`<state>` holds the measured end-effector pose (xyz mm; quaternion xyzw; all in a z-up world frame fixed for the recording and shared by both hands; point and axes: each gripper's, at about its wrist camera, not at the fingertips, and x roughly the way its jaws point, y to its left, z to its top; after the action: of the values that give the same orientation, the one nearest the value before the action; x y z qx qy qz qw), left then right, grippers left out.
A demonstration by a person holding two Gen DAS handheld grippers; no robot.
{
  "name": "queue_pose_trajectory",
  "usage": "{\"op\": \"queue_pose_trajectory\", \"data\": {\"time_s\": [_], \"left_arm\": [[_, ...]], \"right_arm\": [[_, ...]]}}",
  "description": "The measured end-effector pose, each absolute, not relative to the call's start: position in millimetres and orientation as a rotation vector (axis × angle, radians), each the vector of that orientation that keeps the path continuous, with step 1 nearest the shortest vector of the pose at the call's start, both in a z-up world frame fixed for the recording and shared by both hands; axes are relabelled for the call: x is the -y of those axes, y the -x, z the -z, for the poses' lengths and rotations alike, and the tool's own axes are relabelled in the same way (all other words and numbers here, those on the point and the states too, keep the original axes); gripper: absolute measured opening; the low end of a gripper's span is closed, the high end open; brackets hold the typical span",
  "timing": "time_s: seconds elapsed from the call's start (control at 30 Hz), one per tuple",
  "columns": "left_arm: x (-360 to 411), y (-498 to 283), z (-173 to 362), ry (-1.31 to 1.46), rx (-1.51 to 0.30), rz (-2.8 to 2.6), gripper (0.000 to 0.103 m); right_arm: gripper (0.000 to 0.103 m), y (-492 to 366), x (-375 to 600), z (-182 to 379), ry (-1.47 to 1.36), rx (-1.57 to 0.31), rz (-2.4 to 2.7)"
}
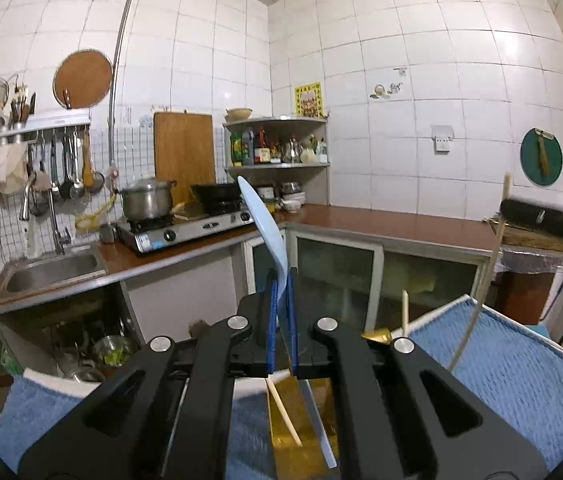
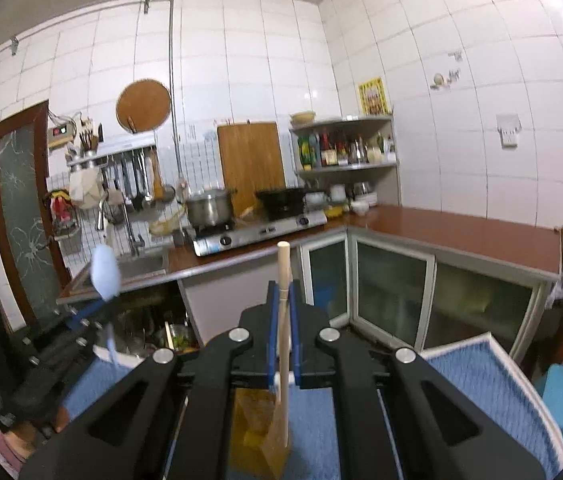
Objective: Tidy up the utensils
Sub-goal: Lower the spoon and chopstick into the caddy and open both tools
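The left tool (image 1: 281, 300) is seen pinching a pale blue spoon (image 1: 259, 216) between its blue pads, with the bowl of the spoon pointing up and away and the handle running back down under the tool. The spoon's long line goes almost straight along the tool. Below it, a yellow box (image 1: 301, 420) is seen on the blue mat (image 1: 513, 368) that covers the bench, and a thin wooden stick lies across the box. Further right, the right tool (image 2: 281, 320) is seen pinching a wooden spatula (image 2: 283, 320), which stands nearly upright, with its round handle end on top and its flat blade hanging down toward the same yellow box. Both tools are held up in the air above the mat, pointing a little bit down toward the kitchen. The box sits just below and in front of both tools, so each thing looks ready to be lowered into it. Neither tool looks clearly nearer.
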<state>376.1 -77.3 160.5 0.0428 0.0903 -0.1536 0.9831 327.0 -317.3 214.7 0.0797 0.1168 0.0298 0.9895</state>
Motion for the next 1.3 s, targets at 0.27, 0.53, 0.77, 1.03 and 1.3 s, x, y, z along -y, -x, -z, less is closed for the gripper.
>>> {"op": "queue_pose_trajectory", "data": {"time_s": [0.27, 0.53, 0.77, 1.03, 1.3], "left_arm": [[85.9, -413.6, -153.2, -0.091, -0.181, 0.258, 0.003], [92.7, -431.4, -113.1, -0.090, -0.232, 0.239, 0.003], [80.9, -437.1, -81.7, -0.053, -0.311, 0.242, 0.004], [73.4, -429.6, -59.9, -0.037, -0.394, 0.235, 0.013], [53.6, -399.6, -80.4, 0.018, -0.454, 0.225, 0.073]], "right_arm": [[0.006, -337.5, 302.1, -254.8, -0.121, -0.195, -0.082], [0.006, -364.2, 286.0, -209.3, -0.105, -0.307, -0.093], [0.006, -393.0, 279.2, -139.5, -0.115, -0.445, -0.122], [0.007, -404.4, 279.3, -92.1, -0.138, -0.511, -0.126], [0.052, -386.3, 290.5, -94.4, -0.163, -0.511, -0.111]]}}
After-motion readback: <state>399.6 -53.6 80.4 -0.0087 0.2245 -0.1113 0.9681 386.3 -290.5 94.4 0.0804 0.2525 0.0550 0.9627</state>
